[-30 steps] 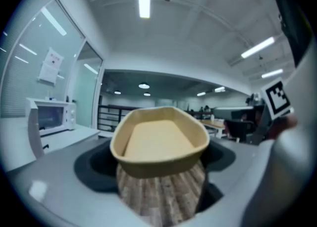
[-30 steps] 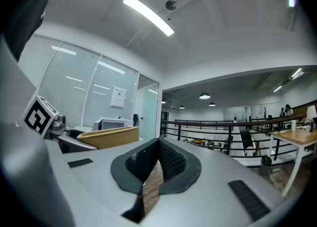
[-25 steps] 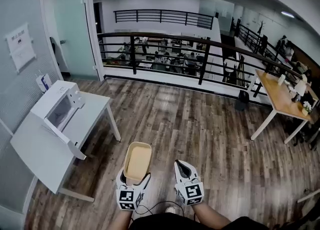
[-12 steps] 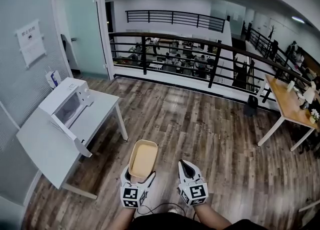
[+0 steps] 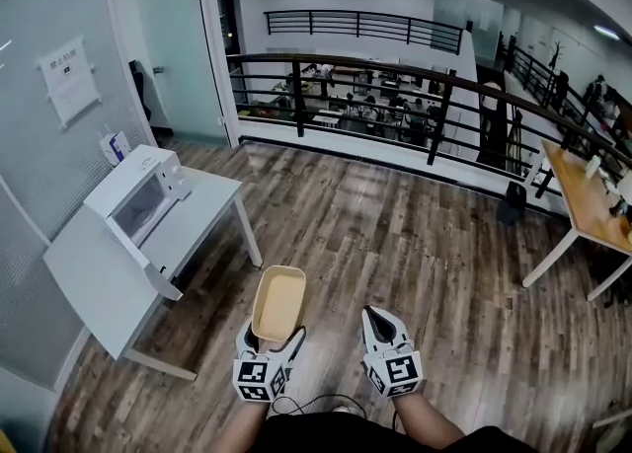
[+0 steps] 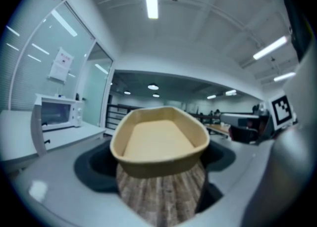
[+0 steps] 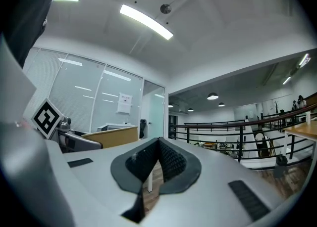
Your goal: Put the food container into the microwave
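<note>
A tan, empty food container [image 5: 277, 303] is held level over the wooden floor, and my left gripper [image 5: 271, 344] is shut on its near end. In the left gripper view the container [image 6: 159, 140] fills the middle between the jaws. The white microwave [image 5: 138, 197] stands on a white table [image 5: 99, 278] to the left, its door swung open toward me; it also shows at the left edge of the left gripper view as microwave [image 6: 55, 113]. My right gripper [image 5: 380, 323] is beside the left one, shut and holding nothing, its tips meeting [image 7: 157, 144].
A black railing [image 5: 434, 106] runs across the far side of the wooden floor. A glass wall with a paper notice [image 5: 69, 81] stands behind the microwave table. A wooden table [image 5: 592, 214] sits at the far right.
The view has shifted: the microwave table now lies nearer and more to the right in the head view. Both grippers keep their hold and spacing, container still carried.
</note>
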`<state>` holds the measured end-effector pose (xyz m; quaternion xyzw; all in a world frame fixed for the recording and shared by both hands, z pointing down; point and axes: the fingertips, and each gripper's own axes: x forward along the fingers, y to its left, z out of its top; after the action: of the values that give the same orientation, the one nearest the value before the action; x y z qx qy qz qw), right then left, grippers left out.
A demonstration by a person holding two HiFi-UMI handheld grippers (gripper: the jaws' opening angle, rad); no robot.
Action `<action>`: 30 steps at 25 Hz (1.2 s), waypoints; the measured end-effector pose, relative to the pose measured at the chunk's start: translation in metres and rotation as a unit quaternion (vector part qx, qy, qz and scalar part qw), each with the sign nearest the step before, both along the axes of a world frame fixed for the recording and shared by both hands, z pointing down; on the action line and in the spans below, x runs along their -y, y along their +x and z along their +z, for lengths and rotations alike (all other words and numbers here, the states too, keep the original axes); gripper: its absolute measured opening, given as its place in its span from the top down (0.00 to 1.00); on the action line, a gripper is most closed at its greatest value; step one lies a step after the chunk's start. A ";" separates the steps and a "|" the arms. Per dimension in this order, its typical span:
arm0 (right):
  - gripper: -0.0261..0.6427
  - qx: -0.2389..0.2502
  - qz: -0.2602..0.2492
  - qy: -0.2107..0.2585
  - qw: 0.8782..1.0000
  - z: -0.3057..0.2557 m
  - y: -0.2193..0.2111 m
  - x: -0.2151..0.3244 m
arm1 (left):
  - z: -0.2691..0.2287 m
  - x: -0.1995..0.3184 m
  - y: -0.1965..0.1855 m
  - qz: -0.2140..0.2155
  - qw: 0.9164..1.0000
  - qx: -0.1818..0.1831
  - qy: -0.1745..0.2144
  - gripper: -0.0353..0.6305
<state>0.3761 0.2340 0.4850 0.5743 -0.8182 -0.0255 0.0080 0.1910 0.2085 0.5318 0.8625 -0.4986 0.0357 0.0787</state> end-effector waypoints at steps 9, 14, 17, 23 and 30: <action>0.95 0.009 -0.018 -0.010 1.000 0.007 -0.001 0.022 | 0.001 0.015 0.003 -0.021 1.000 0.008 -0.004 0.20; 0.95 0.013 -0.019 -0.015 1.000 0.010 -0.005 0.043 | 0.001 0.039 0.001 -0.016 1.000 0.010 -0.004 0.20; 0.95 0.010 -0.019 -0.018 1.000 0.010 -0.010 0.059 | 0.001 0.056 -0.002 -0.010 1.000 0.007 -0.004 0.20; 0.95 0.002 -0.020 -0.015 1.000 0.004 -0.033 0.102 | -0.001 0.098 -0.014 0.007 1.000 0.005 0.002 0.20; 0.95 -0.006 -0.021 -0.015 1.000 -0.001 -0.078 0.159 | 0.001 0.151 -0.045 0.028 1.000 -0.001 0.002 0.20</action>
<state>0.2977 0.0751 0.4835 0.5563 -0.8305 -0.0174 0.0212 0.1456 0.0571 0.5331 0.8761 -0.4747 0.0358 0.0761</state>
